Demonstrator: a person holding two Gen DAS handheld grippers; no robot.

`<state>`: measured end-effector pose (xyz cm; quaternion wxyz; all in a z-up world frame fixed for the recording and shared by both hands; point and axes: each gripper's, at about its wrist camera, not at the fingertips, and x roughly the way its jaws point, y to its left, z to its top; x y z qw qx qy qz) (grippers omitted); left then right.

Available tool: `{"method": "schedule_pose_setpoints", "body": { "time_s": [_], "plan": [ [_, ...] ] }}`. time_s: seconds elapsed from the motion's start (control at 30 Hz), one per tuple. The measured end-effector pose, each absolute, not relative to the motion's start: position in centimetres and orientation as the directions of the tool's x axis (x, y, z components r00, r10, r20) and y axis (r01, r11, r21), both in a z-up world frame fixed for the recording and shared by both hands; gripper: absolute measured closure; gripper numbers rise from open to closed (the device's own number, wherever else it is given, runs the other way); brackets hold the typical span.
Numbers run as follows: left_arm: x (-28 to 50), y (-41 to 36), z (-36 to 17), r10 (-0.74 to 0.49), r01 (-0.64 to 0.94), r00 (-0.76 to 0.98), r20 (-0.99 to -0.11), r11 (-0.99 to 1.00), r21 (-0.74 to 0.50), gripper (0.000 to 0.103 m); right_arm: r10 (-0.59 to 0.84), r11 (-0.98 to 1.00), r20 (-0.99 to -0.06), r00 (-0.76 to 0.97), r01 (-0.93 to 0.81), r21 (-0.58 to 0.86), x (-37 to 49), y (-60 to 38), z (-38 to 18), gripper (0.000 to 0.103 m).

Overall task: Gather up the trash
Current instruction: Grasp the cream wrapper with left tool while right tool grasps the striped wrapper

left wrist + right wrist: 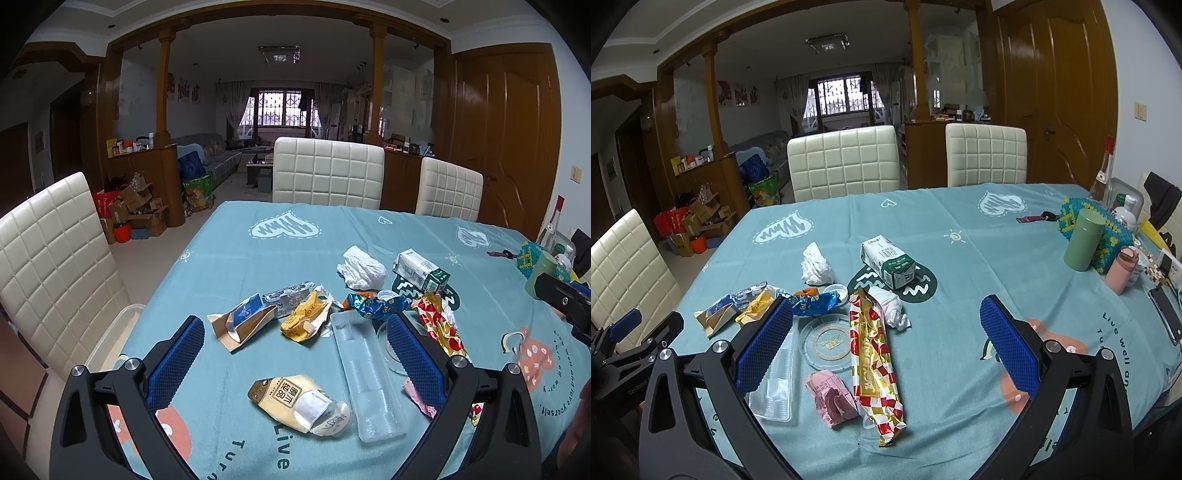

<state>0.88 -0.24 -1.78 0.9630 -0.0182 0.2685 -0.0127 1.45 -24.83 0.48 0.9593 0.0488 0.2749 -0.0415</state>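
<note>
Trash lies scattered on the teal tablecloth [240,258]. In the left wrist view my left gripper [295,343] is open above a yellow wrapper [299,402], a clear plastic tray [365,376], a crumpled yellow packet [304,317] and a torn blue-and-brown packet [240,325]. A white tissue [360,271], a milk carton [421,271] and a blue foil wrapper [376,306] lie farther off. In the right wrist view my right gripper [886,332] is open over a red-and-gold wrapper [873,362], a pink wrapper [831,398] and a clear round lid [825,341]. The milk carton [890,262] and tissue [816,266] lie beyond.
A green tumbler [1084,240], a beaded basket [1108,229], bottles [1104,173], a pink cup [1121,273] and a phone [1167,317] stand at the table's right side. White padded chairs [846,162] stand at the far edge and at the left [55,269].
</note>
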Motion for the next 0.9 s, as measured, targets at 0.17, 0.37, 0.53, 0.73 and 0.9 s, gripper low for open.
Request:
{"method": "schedule_pose_setpoints", "body": {
  "time_s": [0.17,0.37,0.53,0.73,0.9],
  "plan": [
    [1.6,-0.5,-3.8,-0.051,0.04,0.804,-0.593,0.999,-0.032,0.006,-0.051,0.993,-0.568,0.821,0.1,0.056,2.3,-25.1,-1.3,0.003],
    [2.5,-0.7,-8.1,-0.07,0.064,0.703,-0.708,0.997,-0.035,0.007,-0.039,0.998,-0.652,0.757,0.056,0.005,3.3,-24.3,-5.1,0.003],
    [3.1,-0.3,-10.6,-0.078,0.055,0.639,-0.765,0.997,-0.056,0.007,-0.011,1.0,-0.698,0.716,0.015,0.0,3.5,-23.5,-7.4,0.003],
    [3.8,1.3,-11.7,-0.093,0.009,0.61,-0.787,0.994,-0.111,0.007,-0.02,1.0,-0.706,0.708,0.02,-0.008,3.9,-23.3,-8.1,0.003],
    [4.3,1.4,-11.5,-0.097,0.004,0.617,-0.781,0.993,-0.121,0.007,-0.023,0.993,-0.664,0.747,0.092,0.07,4.2,-25.5,-7.1,0.003]
  ]
}}
